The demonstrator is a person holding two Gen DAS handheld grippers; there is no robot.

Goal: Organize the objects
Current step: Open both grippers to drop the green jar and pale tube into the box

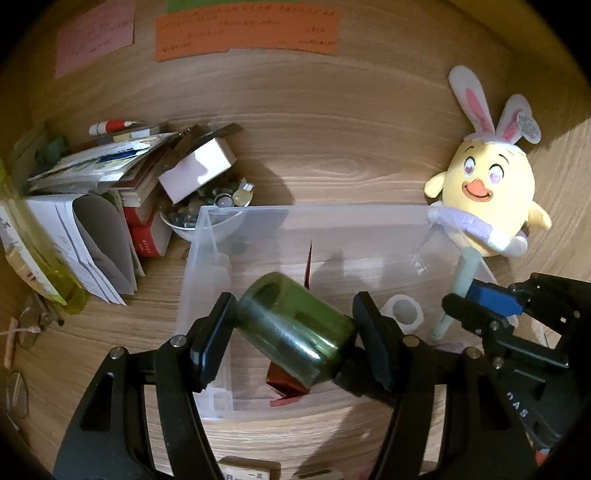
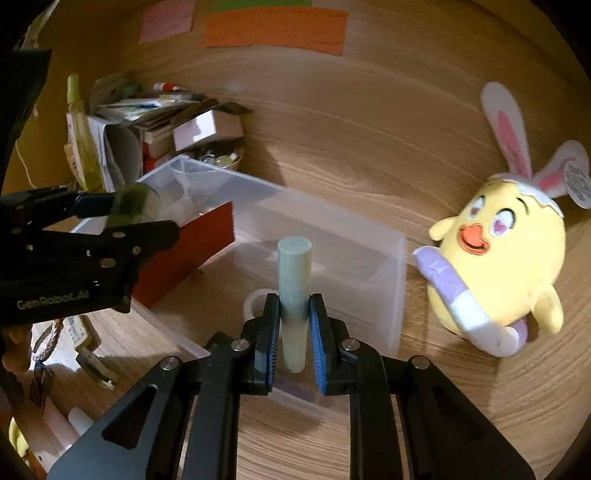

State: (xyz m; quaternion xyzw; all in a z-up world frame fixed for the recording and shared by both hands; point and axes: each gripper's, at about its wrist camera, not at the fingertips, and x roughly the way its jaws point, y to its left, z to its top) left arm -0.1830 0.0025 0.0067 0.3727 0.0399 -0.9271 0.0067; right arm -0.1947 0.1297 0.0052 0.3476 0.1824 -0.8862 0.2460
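Right then, the left gripper [image 1: 293, 334] held a green glass jar [image 1: 295, 328] between its two black fingers. The jar was tipped on its side and hung over the clear plastic box [image 1: 207, 229]. The fingers pressed on the jar from both sides.

The right gripper [image 2: 293, 328] held a pale green tube [image 2: 294, 295]. Its blue pads [image 2: 317, 343] squeezed the tube near its lower half, with only a thin gap between them. The tube stood almost straight up, and its flat top [image 2: 294, 245] poked out above the fingers. In the left wrist view the same tube [image 1: 463, 280] reached up toward the toy, with the right gripper [image 1: 480, 302] clamped on it beside the box.

Inside the box lay a red box [image 2: 184, 254], leaning on the box's left side. A white ring [image 1: 402, 312] also sat on the bottom of the clear box, near the tube.

A yellow chick toy [image 1: 487, 192] with bunny ears leaned by the right corner of the clear box. A stack of books and papers [image 1: 92, 192] sat to the left on the wooden desk [image 1: 332, 140]. A small white bowl of glass beads [image 1: 207, 212] sat just behind the clear box, touching its back corner. Orange and pink notes [image 1: 243, 33] were stuck on the wooden wall.
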